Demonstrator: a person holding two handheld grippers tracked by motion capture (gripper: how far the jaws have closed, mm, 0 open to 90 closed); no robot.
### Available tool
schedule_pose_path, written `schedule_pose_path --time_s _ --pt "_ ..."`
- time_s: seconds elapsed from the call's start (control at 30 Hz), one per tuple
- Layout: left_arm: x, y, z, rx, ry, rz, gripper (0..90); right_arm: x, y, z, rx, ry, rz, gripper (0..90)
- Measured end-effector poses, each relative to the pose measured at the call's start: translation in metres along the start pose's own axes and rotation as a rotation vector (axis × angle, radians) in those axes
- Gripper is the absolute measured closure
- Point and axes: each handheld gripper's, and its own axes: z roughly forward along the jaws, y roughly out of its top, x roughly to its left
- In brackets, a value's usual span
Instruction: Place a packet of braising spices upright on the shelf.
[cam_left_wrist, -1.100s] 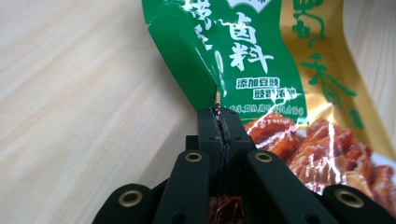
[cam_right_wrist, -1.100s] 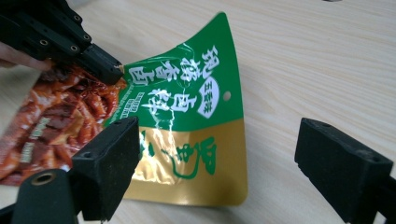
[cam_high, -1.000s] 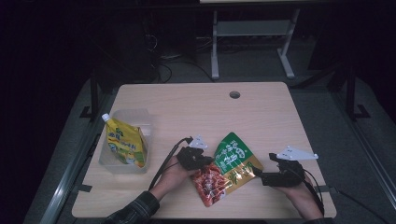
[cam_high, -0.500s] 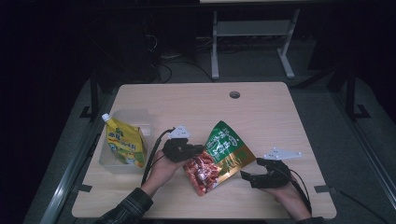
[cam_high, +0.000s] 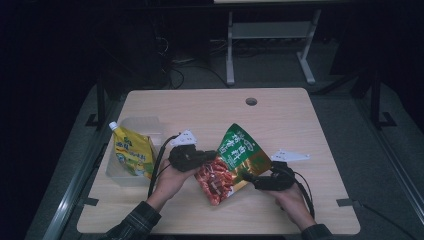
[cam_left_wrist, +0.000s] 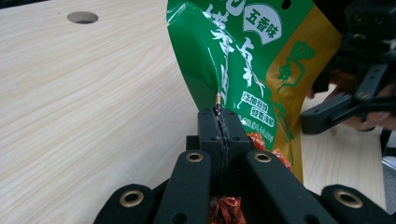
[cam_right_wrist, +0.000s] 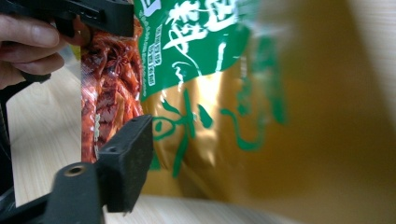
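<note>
Currently left gripper (cam_left_wrist: 219, 122) is pinching the green snack pouch (cam_high: 235, 162) edge, jaws closed on it; right gripper (cam_high: 259, 181) is clamping the pouch's opposite side. Pouch is hanging just right of the clear bin (cam_high: 131, 175). Best keeping both grips firm, moving together. Wooden table (cam_high: 280, 120), dark room.

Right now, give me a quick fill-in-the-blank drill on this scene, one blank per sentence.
1. The left gripper is shut on the edge of the green and red ____.
2. The yellow pouch stands in a clear ____ at the table's left side.
3. The round hole in the table lies near its ____ edge.
4. The right gripper meets the bag at its gold ____ side.

Missing words: bag; bin; far; right
</note>
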Motion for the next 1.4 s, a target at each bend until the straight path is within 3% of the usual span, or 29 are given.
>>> schedule_pose_path --time_s 0.07,0.3,0.4,0.73,0.83,0.97,1.17,1.4 --pt "0.0 0.0 -0.002 -0.009 0.001 -0.004 89.9 0.003 0.001 0.004 -0.003 0.007 -0.003 38.7" --pt "0.002 -0.002 -0.004 -0.011 0.008 -0.012 89.7 0.004 0.005 0.004 -0.044 0.064 -0.006 81.7" --pt "0.001 -0.003 -0.002 -0.009 0.006 -0.009 89.6 0.002 0.007 0.002 -0.034 0.093 -0.016 88.0" --pt "0.001 -0.008 0.0 0.032 0.046 0.0 86.3 -0.002 0.017 -0.001 0.017 0.128 -0.061 89.0" --pt "0.002 -0.007 -0.005 0.029 0.09 0.025 78.6 -0.003 0.021 -0.004 0.018 0.131 -0.072 89.3" --pt "0.001 -0.011 -0.013 0.043 0.113 0.035 60.4 -0.001 0.026 -0.007 0.03 0.117 -0.101 89.4" --pt "-0.01 -0.029 -0.016 0.133 0.056 0.051 39.4 -0.001 0.035 -0.01 0.051 0.1 -0.137 89.4" --pt "-0.025 -0.051 -0.017 0.235 -0.021 0.076 27.9 0.001 0.053 -0.005 0.065 0.107 -0.145 89.4"
